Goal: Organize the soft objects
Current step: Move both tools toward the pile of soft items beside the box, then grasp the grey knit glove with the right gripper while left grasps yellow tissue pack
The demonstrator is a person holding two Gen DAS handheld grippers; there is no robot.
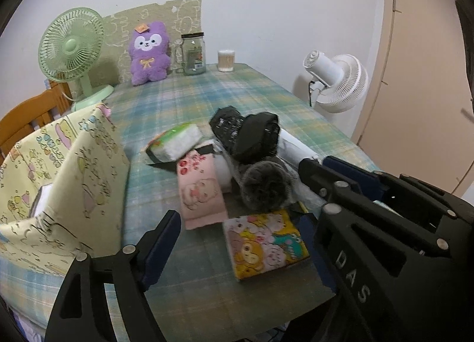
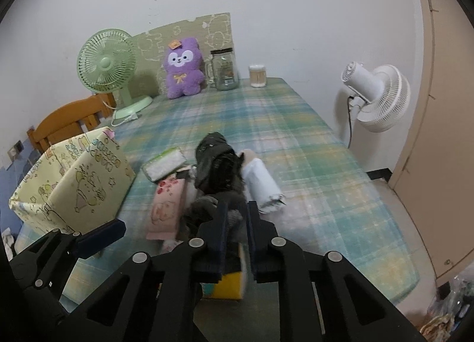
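At the centre of both frames, a pile of soft things lies on the plaid bench [image 2: 296, 123]. The right hand-held gripper [image 2: 237, 217] seems to pinch the grey fuzzy item [image 1: 263, 185]. The left hand-held gripper [image 1: 237, 229] is spread around the cartoon tissue pack [image 1: 265, 242], beside the yellow box [image 2: 74, 176] at left.

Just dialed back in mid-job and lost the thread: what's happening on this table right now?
A person holds a gripper in each hand over a pile of soft items on the plaid tablecloth. The right gripper is nearly closed around the grey fuzzy item; whether it grips is unclear. The left gripper hangs open above the cartoon tissue pack. The yellow fabric box stands to the left.
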